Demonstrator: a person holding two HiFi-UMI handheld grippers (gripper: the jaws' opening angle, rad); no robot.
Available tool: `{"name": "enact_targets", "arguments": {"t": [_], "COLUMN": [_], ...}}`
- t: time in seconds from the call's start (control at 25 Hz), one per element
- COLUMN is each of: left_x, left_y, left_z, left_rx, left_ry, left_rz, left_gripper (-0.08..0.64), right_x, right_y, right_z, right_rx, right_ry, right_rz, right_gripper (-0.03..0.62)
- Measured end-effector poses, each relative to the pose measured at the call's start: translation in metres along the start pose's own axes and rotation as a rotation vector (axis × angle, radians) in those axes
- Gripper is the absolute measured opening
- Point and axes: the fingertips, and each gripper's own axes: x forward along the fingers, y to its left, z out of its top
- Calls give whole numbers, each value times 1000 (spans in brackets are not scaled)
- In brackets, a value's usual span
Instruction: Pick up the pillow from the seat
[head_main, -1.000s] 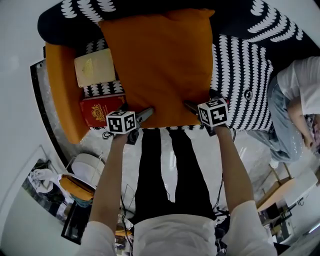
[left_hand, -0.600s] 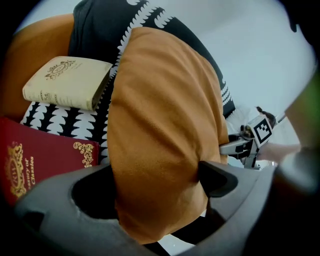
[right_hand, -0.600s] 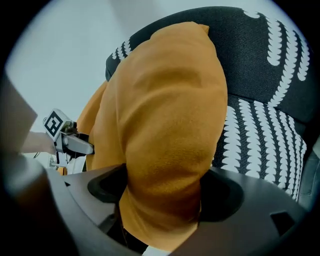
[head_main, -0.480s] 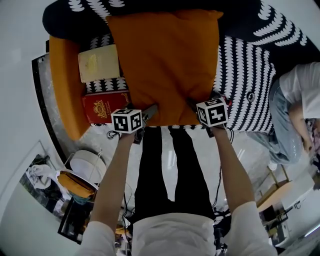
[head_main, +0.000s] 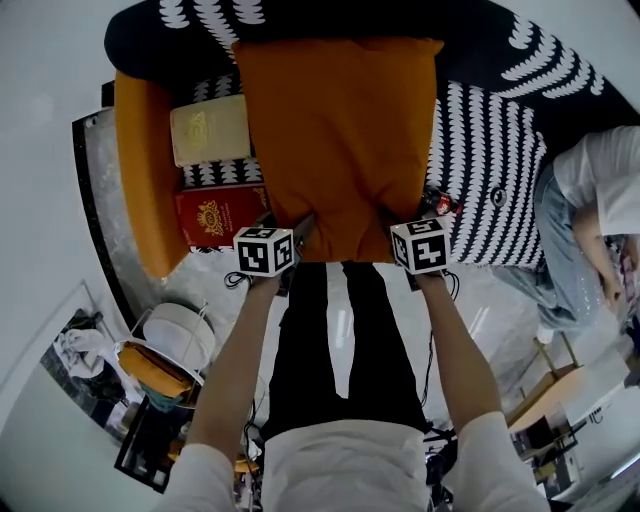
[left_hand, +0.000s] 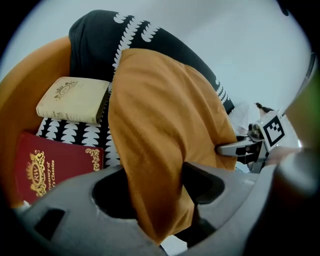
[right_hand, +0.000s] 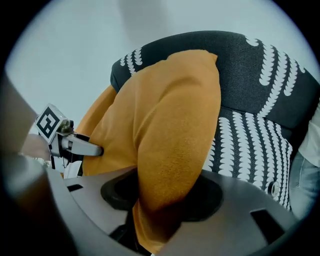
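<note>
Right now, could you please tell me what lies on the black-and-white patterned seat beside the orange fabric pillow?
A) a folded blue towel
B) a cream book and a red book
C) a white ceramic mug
B: a cream book and a red book lie beside the orange fabric pillow.

Left gripper (head_main: 303, 225): the jaws, spread wide a second ago, are closing; the near left part of the pillow (head_main: 340, 140) now sits between them, with fabric bunched against both pads.
Right gripper (head_main: 387, 217): the jaws are likewise closing from wide apart, now pinching a thick fold of the near right part.
Gap between grippers: narrower, as the left one has moved inward.
Pillow's near edge: earlier broad and flat along the seat front, now gathered in and narrower.
Framing: the chair (head_main: 490, 150) now sits slightly further right in the head view.
</note>
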Motion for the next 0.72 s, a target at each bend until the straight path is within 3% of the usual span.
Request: {"name": "enact_targets", "arguments": {"t": [0.32, 0.72], "left_x": [-43, -108], "left_y": [-8, -28], "left_z": [-5, 2], "left_rx": [-18, 55], "left_ry": [-42, -113], "left_rz": [11, -36], "left_gripper": [255, 235], "right_x": [-25, -82], "right_y": [29, 65], "right_z": [-15, -16], "right_rx": [87, 156], "right_ry": [7, -46], "right_rz": [-12, -18], "right_gripper": [199, 199]}}
